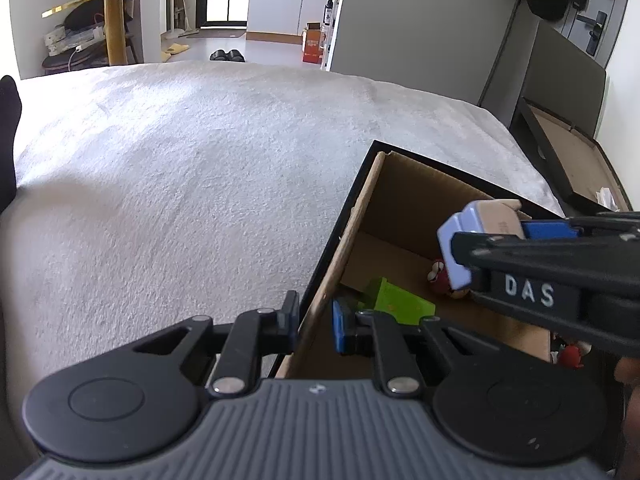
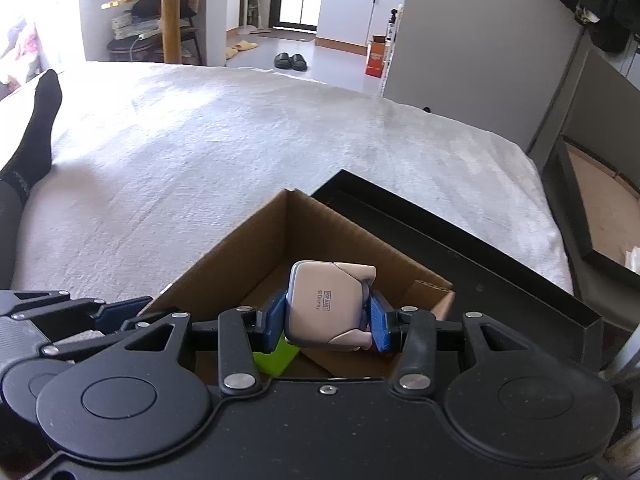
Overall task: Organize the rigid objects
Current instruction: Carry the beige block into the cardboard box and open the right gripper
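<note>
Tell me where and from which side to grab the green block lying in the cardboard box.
Grip the green block across its raised end, coming straight down through the open top of the cardboard box. The box walls shut off any sideways approach, and the block lies near the wall the left gripper pinches, so the right gripper must first release its figurine.

The cardboard box (image 2: 256, 248) is plain brown corrugated board, matt, its cut rim raw and pale. Around it the bed (image 1: 180, 168) wears a pale, napped cloth with a rough, nubbly pile. Above the box the toy figure (image 2: 328, 308) is smooth plastic with a soft sheen, beige with lilac edging. Inside the box lies a green block (image 1: 396, 300) of matt plastic. Just beside the box, the black lid (image 2: 460, 248) looks smooth and faintly glossy.
</note>
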Available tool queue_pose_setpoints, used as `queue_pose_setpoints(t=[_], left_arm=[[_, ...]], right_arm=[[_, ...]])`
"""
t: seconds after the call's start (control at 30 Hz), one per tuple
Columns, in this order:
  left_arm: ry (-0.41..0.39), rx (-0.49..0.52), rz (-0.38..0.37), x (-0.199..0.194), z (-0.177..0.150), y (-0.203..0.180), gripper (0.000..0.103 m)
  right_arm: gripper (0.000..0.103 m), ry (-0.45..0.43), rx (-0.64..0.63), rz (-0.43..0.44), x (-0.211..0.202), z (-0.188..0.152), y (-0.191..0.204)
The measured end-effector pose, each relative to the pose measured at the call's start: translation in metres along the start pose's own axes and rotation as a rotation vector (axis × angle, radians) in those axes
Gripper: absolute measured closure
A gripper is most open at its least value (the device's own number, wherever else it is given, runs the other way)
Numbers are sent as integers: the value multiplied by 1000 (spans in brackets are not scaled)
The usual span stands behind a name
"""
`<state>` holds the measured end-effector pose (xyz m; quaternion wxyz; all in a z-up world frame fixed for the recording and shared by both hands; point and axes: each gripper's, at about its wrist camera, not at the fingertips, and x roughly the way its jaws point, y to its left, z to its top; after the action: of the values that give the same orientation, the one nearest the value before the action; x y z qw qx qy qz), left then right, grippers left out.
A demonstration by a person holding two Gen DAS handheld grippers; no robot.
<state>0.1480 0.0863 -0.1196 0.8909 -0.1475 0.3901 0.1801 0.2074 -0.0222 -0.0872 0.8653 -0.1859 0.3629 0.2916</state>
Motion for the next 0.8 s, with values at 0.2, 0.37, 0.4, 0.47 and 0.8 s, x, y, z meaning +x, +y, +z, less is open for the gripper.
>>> queue_pose_setpoints(t=[0.2,0.37,0.4,0.47,0.8], left_arm=[[5,-10,-5,1,-1,3,87],[17,-10,-6,3,-1,4,87],[17,-8,4,4,-1,3,87],[29,-8,-9,6,-1,3,87],[5,38,25,-2,0,-7,87]], right_arm=[[59,-31,18,64,3,9,4],[57,-52,13,74,-1,11,6],[56,-51,17,72,-1,11,5],[56,-40,23,64,-1,11,2],[52,-26,43,28,-22,-4,-9]])
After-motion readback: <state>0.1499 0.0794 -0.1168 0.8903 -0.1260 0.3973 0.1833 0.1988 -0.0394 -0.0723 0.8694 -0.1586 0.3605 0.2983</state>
